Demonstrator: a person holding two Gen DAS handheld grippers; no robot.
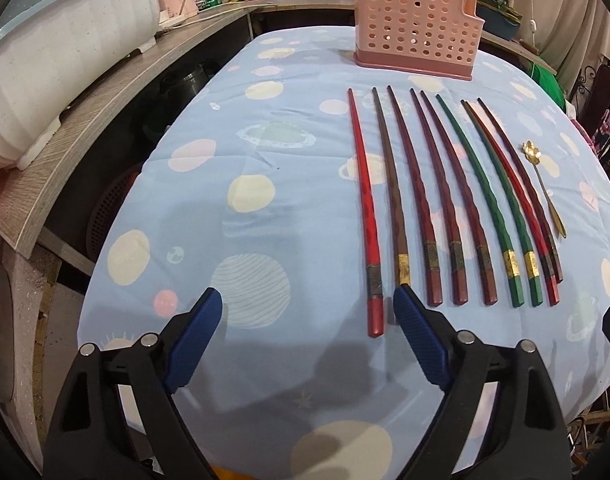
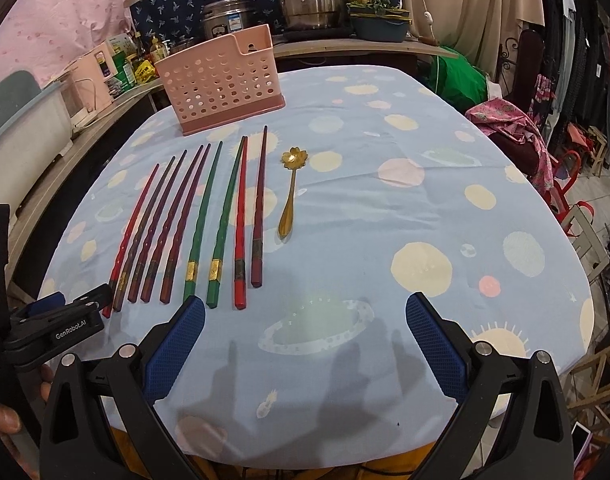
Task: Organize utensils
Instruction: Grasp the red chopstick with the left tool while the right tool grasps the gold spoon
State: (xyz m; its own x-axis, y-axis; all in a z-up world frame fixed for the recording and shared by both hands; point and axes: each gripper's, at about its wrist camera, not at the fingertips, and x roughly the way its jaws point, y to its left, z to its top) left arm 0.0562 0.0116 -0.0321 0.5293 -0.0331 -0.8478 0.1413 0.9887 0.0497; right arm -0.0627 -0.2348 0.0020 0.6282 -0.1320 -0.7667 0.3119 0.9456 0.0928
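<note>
The left claw (image 1: 307, 312) stands apart, holding nothing, low over the cloth (image 1: 225, 152) with the butt of the red stick (image 1: 367, 216) lying between its pads (image 1: 419, 334) but unpressed. The right claw (image 2: 305, 320) is also apart and empty — it hangs on the near side of the row, tilted down toward bare cloth. The row of sticks (image 2: 201, 224) lies side by side just in front of the pink caddy (image 1: 415, 36), tips toward it; a gold spoon (image 2: 291, 192) lies just beside the row's right end. These sticks look light, stiff and lacquer-slick, likely to roll — best pinched at the thick square butt near the metal band
</note>
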